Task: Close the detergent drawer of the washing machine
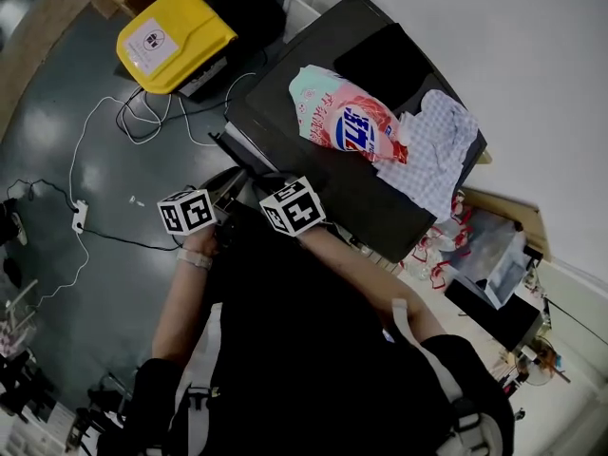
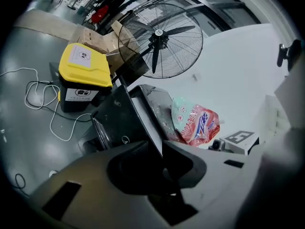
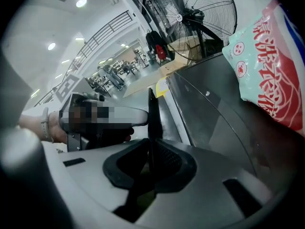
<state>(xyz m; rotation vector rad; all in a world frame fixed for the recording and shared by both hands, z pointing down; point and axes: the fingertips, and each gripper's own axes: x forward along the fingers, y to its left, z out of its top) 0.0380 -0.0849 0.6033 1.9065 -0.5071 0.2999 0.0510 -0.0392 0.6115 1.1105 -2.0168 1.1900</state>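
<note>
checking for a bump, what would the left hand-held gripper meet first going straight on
The left hand-held gripper would first meet the thin panel edge of the washing machine, which sits between its jaws; depth beyond is unclear.

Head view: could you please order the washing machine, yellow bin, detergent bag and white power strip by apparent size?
1. washing machine
2. yellow bin and detergent bag: about alike, and the bin sits lower on the floor, so unranked
3. white power strip

Washing machine station: layout
Detergent bag (image 1: 347, 122) and cloth (image 1: 432, 155) lie side by side on the washing machine (image 1: 280, 93); a bin (image 1: 171, 36) stands on the floor (image 1: 47, 93) to its left.
</note>
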